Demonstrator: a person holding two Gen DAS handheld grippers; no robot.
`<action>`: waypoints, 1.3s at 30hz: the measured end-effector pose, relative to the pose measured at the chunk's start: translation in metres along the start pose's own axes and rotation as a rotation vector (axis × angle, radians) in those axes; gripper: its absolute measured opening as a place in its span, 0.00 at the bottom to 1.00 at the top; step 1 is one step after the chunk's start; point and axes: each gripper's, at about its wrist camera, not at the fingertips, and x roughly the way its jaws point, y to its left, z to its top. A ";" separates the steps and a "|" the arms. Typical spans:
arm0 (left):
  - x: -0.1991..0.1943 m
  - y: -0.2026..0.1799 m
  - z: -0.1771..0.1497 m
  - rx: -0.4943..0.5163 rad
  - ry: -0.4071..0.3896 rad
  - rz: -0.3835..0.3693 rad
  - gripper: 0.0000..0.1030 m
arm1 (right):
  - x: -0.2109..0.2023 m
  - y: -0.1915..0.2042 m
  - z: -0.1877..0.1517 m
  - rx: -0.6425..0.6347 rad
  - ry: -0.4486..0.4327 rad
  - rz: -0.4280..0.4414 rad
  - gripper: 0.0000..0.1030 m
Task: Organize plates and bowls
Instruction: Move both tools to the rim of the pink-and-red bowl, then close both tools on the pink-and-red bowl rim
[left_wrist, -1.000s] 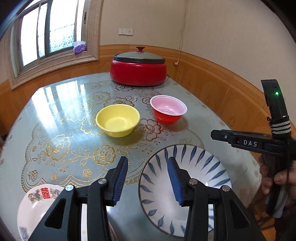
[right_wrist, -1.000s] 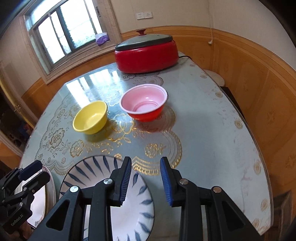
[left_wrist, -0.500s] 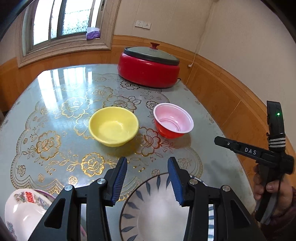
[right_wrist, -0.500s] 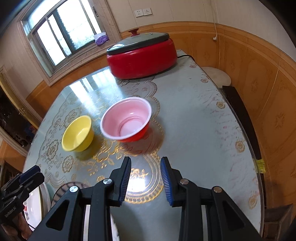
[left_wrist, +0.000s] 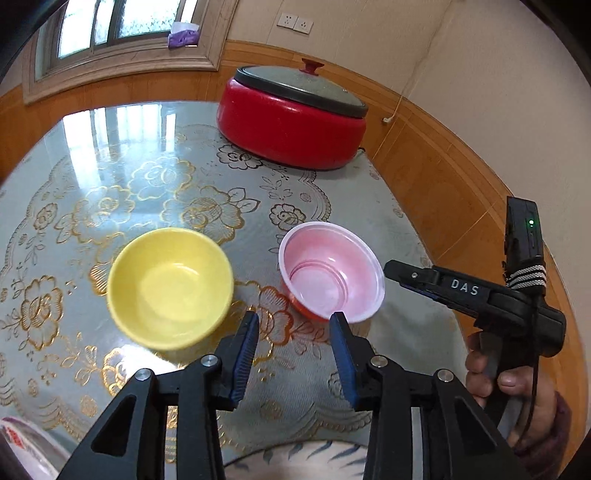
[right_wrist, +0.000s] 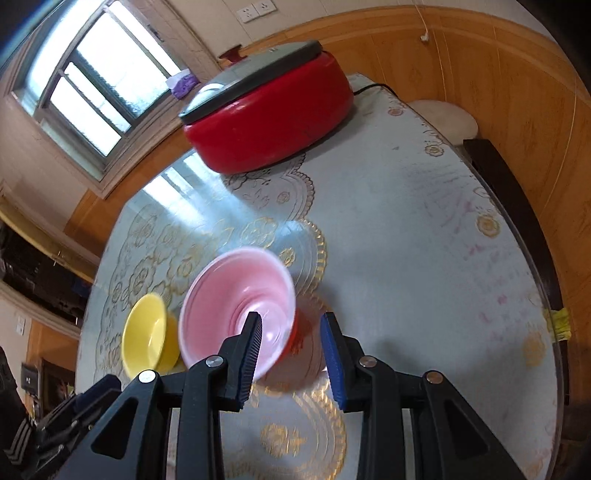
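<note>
A yellow bowl (left_wrist: 170, 288) and a pink bowl with a red outside (left_wrist: 330, 271) stand side by side on the flowered tablecloth. My left gripper (left_wrist: 293, 325) hovers just in front of the gap between them. Its jaws are closing with only cloth showing between them. My right gripper (right_wrist: 291, 325) is open at the pink bowl (right_wrist: 236, 306), whose near-right rim shows between its fingers, untouched by the pads. The yellow bowl (right_wrist: 146, 339) lies left of it. A blue-striped plate (left_wrist: 295, 458) peeks in at the bottom edge.
A red electric pot with a grey lid (left_wrist: 291, 122) stands at the table's far side. A white plate with red print (left_wrist: 22, 443) sits at the near left corner. The right gripper (left_wrist: 391, 267) is held by a hand right of the pink bowl. A stool (right_wrist: 447, 118) stands beyond the table.
Both grippers have moved forward from over the blue-striped plate to the two bowls. The plate has slipped almost out of view. The left jaws have narrowed a little.
</note>
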 end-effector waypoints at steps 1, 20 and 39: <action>0.005 -0.002 0.004 0.000 0.006 0.001 0.38 | 0.006 -0.001 0.004 0.003 0.009 0.010 0.32; 0.091 -0.015 0.029 0.018 0.139 0.037 0.16 | 0.043 0.003 0.005 -0.136 0.052 -0.037 0.08; -0.017 -0.015 -0.028 0.097 -0.008 0.036 0.16 | -0.031 0.048 -0.056 -0.304 0.007 0.030 0.08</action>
